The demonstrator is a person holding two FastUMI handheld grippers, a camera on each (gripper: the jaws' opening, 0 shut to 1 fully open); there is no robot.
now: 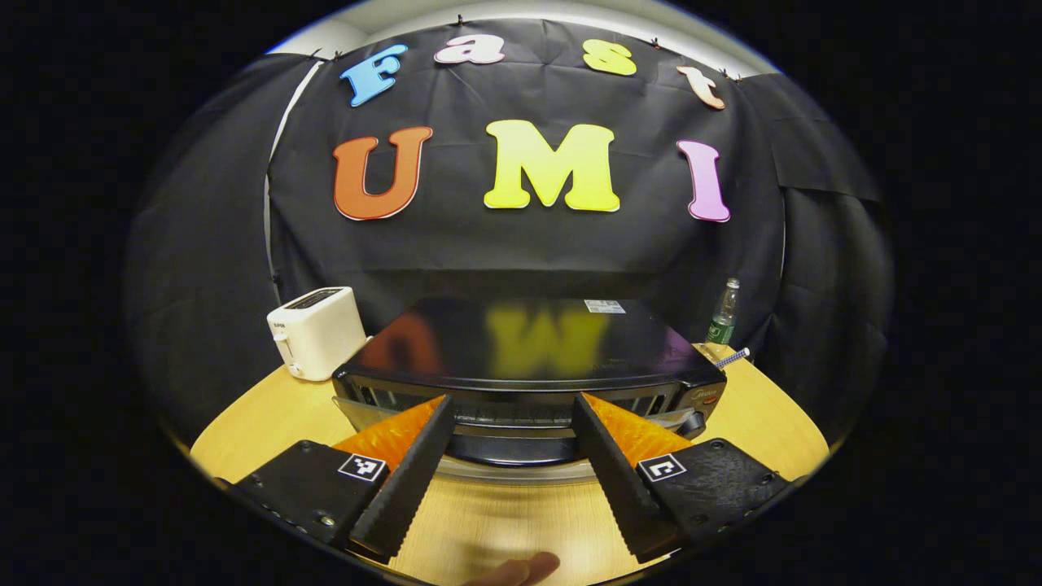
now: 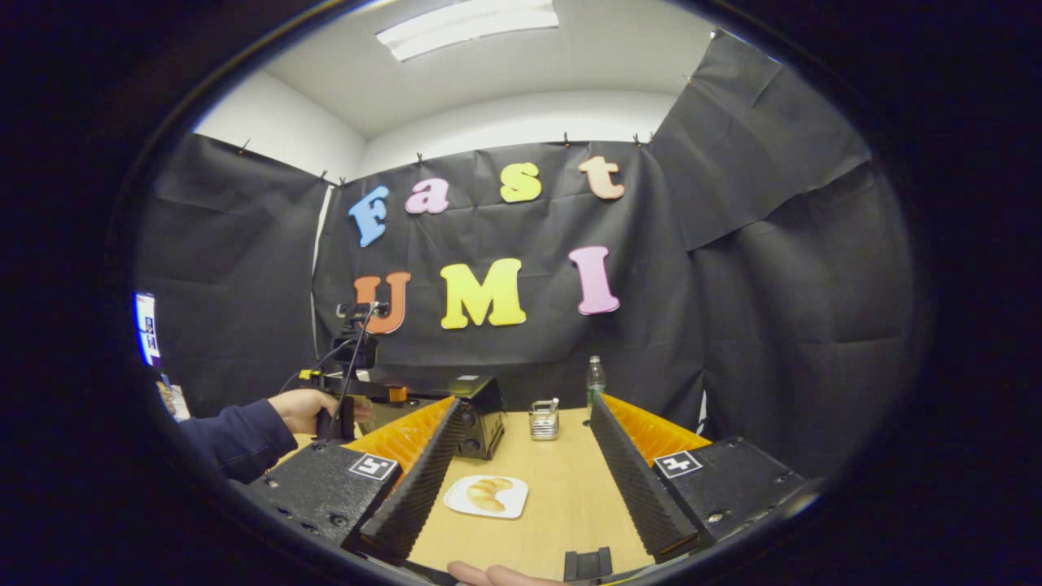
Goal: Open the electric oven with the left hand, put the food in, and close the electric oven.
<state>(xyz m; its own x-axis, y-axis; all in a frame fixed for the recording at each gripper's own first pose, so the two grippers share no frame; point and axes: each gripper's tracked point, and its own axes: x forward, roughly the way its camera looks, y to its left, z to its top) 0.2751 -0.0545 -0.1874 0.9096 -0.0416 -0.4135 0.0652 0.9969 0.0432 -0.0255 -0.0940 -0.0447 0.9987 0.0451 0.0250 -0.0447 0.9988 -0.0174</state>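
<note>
We log the electric oven (image 1: 529, 358) as our landmark: black, glossy top, standing on the wooden table (image 1: 757, 415), door seemingly closed, its handle bar (image 1: 521, 443) running across the front. Left gripper (image 1: 513, 407) is just in front of the oven w/ jaws spread wide, tips flanking the handle bar on either side; we can't tell if they touch it, and nothing is clamped between them. A white toaster (image 1: 317, 330) sits beside the oven on one side; on the other side, towards the back, a green bottle (image 1: 723, 313). In right gripper view the right gripper (image 2: 521, 403) is also wide open, holding nothing, well back from the oven (image 2: 476, 411). The food, a pale croissant-like pastry (image 2: 486, 493) on a white plate (image 2: 509, 509), lies on the table in front of the oven, between the right gripper's fingers as seen. A small metal holder (image 2: 543, 420) stands beside the oven. A hand (image 2: 301, 409) w/ dark sleeve (image 2: 240, 439) holds the left gripper at the oven front
</note>
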